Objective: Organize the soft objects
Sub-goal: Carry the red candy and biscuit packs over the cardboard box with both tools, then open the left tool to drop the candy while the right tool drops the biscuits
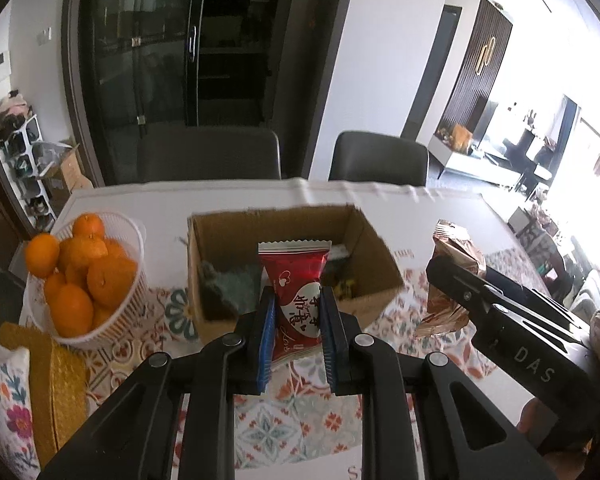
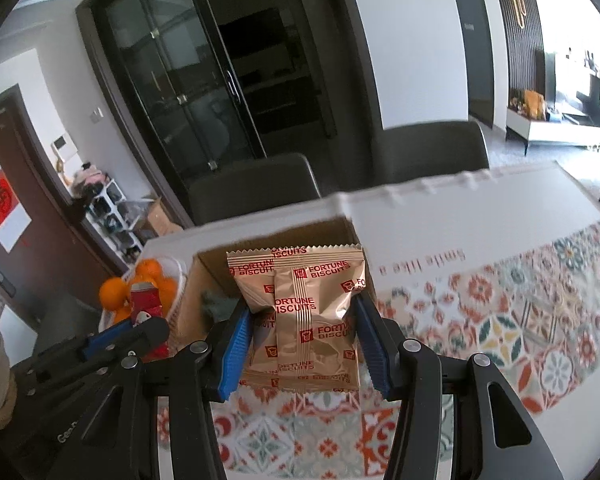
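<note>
Nearest, in the left wrist view, the left gripper (image 1: pixel 298 330) is clenched on a red snack packet (image 1: pixel 296 300), its blue pads pressing the packet's lower half while the crimped top stands free above them. In the right wrist view the right gripper (image 2: pixel 304 344) grips two tan biscuit packets (image 2: pixel 304 312) stacked face to face (the label reads "Fortune Biscuits"), with the pads bearing on both side edges. Both loads hang clear of the patterned tablecloth (image 2: pixel 500 320).

Just beyond the fingertips stands an open cardboard box (image 1: pixel 376 264), the likely destination; something dark green (image 1: pixel 228 284) and other small items already lie inside, though they are too dim to name. To its left, a white basket (image 1: pixel 136 240) of oranges (image 1: pixel 108 280) rests near the box wall. Two dark chairs (image 1: pixel 380 156) and a glass-doored cabinet (image 1: pixel 172 40) close the background.

Risks, as a judgement: the foil wrappers are slick and air-filled, so the rear biscuit packet could slide out of the pair if the squeeze eases before the box is reached. Too firm a squeeze may crush the biscuits. The two grippers sit close together, so simultaneous lowering into one narrow box could make them collide, or nudge the box toward the basket.
</note>
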